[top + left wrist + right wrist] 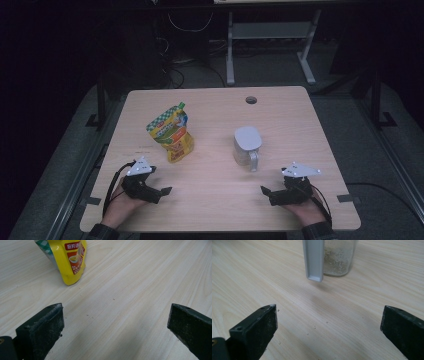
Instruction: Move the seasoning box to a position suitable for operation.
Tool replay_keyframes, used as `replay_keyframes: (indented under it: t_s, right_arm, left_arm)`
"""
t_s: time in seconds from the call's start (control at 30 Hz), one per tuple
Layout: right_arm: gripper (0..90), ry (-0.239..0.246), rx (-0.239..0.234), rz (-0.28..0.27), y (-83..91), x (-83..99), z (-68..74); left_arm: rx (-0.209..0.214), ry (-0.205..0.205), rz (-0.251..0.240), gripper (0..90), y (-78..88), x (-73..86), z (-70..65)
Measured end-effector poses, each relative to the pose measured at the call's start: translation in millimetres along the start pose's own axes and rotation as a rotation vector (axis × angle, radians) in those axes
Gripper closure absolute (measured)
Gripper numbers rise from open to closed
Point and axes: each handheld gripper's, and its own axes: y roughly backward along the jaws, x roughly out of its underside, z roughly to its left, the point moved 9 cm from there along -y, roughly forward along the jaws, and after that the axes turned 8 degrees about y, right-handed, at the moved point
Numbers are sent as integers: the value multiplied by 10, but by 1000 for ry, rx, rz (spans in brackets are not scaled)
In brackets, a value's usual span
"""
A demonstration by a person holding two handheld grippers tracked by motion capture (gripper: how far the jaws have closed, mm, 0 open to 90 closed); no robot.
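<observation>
1. Left gripper (pixel 167 190): jaws spread wide apart, nothing between them, touching nothing; in the left gripper view bare wood shows between the two black jaws; held low over the near-left part of the table (pixel 215 210), on the near left of the jar.
2. Right gripper (pixel 264 190): jaws also wide apart, empty, no contact with anything; in the right gripper view plain table (pixel 287 285) lies between the jaws; it sits just near and slightly right of the jar (pixel 246 146), close to it but apart.
3. Both grippers point inward toward each other, well apart; a hand (pixel 117 205) wraps the left one, another hand (pixel 307 209) the right one.
4. Yellow pouch (pixel 171 132): stands upright, leaning a little, to the left of the jar, well apart from it; yellow body, green-and-white checked top, spout corner at the upper right, red label panel with printed characters seen in the left gripper view (pixel 71 257); base rests on the wood.
5. Jar: clear body, pale grey lid on top, a grey handle (pixel 314 260) hanging down the side that faces the right gripper; handle ends just above the table; in the right gripper view (pixel 338 257) the glass looks dusted with fine pale grains inside.
6. Around: a round cable hole (pixel 251 100) in the table beyond the jar; a few crumbs on the wood near both sets of jaws; grey desk legs (pixel 230 50) on the dark floor past the far edge.
7. Between the left gripper and the pouch, bare wood; same between the right gripper and the jar.
</observation>
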Motion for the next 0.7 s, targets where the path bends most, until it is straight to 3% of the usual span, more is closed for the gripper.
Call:
replay_keyframes:
  t_s: [0.27,0.7]
  right_arm:
    - [13,-28,5,-22,39,-43,-6]
    - [110,-51,-4,-55,34,-217,10]
  left_arm:
    - [4,0,-4,3,3,-4,-22]
    - [21,5,-5,3,-26,-3,-76]
